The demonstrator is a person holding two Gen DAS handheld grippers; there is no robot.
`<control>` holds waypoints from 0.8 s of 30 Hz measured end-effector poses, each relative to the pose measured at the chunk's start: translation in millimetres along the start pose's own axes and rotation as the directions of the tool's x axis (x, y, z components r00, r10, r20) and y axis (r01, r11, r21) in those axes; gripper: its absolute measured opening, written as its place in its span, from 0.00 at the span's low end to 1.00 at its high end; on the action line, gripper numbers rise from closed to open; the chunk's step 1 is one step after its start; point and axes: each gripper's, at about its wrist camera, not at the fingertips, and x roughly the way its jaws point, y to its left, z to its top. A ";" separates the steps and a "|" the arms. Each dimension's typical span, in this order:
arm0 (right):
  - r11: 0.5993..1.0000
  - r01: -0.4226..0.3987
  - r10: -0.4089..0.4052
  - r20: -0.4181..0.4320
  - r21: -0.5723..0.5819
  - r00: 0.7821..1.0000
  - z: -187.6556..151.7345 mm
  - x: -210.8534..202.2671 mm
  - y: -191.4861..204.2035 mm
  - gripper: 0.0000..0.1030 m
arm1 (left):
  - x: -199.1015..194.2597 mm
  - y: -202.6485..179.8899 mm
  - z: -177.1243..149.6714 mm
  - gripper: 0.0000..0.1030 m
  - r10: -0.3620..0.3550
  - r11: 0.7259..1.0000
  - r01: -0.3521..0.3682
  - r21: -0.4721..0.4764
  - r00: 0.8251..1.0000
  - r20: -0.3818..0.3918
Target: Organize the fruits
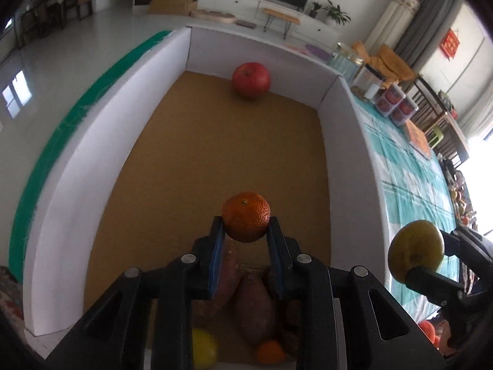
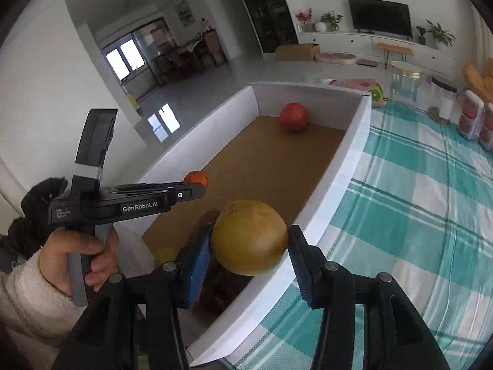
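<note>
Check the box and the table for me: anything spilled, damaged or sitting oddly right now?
Nothing stands out. The white box sits square on the checked cloth, a red apple rests at its far end, and both grippers hold their fruit cleanly: left gripper an orange, right gripper a yellow-green fruit.

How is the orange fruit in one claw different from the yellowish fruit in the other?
The orange in the left gripper is deep orange with pitted skin; the yellow-green fruit in the right gripper is smoother and duller. The orange looks smaller, so its jaws stand closer together. The orange hangs over the white box; the yellow-green fruit is at the box's edge by the checked cloth. Both are round and clamped between blue pads.
</note>
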 end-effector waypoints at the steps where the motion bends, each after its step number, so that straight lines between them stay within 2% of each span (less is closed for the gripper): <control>1: 0.998 0.024 -0.027 -0.061 -0.050 0.998 9.7 21.9 8.2 0.48 | 11.4 4.7 5.2 0.27 -0.003 1.000 0.002 -0.010 0.999 -0.033; 4: 0.985 0.070 -0.102 -0.208 -0.155 0.973 20.5 76.2 20.6 0.48 | 40.9 15.4 15.0 0.28 0.003 0.999 -0.007 -0.033 0.991 -0.132; 7: 0.975 0.091 -0.147 -0.278 -0.205 0.949 18.1 100.5 26.1 0.48 | 59.1 16.2 14.0 0.31 0.009 1.000 -0.013 -0.021 0.979 -0.205; 8: 0.972 0.091 -0.154 -0.295 -0.217 0.943 16.8 104.0 27.1 0.49 | 60.2 15.1 13.4 0.40 0.012 1.000 -0.015 -0.014 0.978 -0.209; 9: 0.970 0.094 -0.159 -0.291 -0.225 0.944 15.5 103.0 27.0 0.52 | 59.5 14.0 12.3 0.57 0.017 1.000 -0.018 -0.005 0.978 -0.207; 10: 0.968 0.106 -0.169 -0.280 -0.226 0.945 15.9 99.1 25.6 0.56 | 56.0 12.3 10.9 0.64 0.028 1.000 -0.028 0.004 0.981 -0.192; 11: 0.969 0.123 -0.179 -0.265 -0.216 0.947 19.4 92.8 22.3 0.63 | 48.5 10.1 9.5 0.70 0.048 0.999 -0.046 0.017 0.986 -0.158; 13: 0.976 0.147 -0.180 -0.213 -0.163 0.960 25.8 70.3 12.4 0.72 | 26.4 0.3 6.4 0.72 0.104 0.992 -0.100 0.074 0.993 -0.058; 14: 0.980 0.154 -0.175 -0.179 -0.124 0.968 28.5 55.3 7.4 0.74 | 12.2 -4.4 2.8 0.78 0.134 0.986 -0.134 0.104 0.991 0.005; 15: 0.984 0.163 -0.173 -0.139 -0.077 0.975 30.0 39.7 2.5 0.80 | -3.7 -11.8 -2.4 0.86 0.157 0.978 -0.165 0.128 0.985 0.072; 16: 0.985 0.173 -0.174 -0.095 -0.024 0.980 29.6 23.1 -1.9 0.89 | -20.0 -19.7 -9.8 0.89 0.174 0.970 -0.193 0.146 0.975 0.136; 18: 0.979 0.193 -0.192 -0.021 0.066 0.981 26.7 -2.3 -5.5 1.00 | -48.6 -31.0 -25.9 0.96 0.213 0.952 -0.259 0.163 0.943 0.257; 20: 0.966 0.207 -0.209 -0.008 0.154 0.978 16.5 -16.6 -8.2 1.00 | -67.0 -39.0 -42.6 0.98 0.269 0.932 -0.332 0.144 0.902 0.336; 22: 0.951 0.205 -0.206 -0.021 0.233 0.978 -1.4 -23.5 -10.0 1.00 | -73.8 -35.4 -48.5 0.99 0.346 0.914 -0.397 0.081 0.869 0.355; 23: 0.944 0.204 -0.204 -0.028 0.260 0.979 -8.2 -27.0 -10.1 1.00 | -76.6 -31.2 -52.4 0.99 0.354 0.917 -0.397 0.052 0.866 0.353; 24: 0.938 0.206 -0.205 -0.035 0.279 0.978 -19.4 -32.3 -6.0 1.00 | -79.0 -27.5 -55.8 0.98 0.344 0.926 -0.376 0.031 0.873 0.345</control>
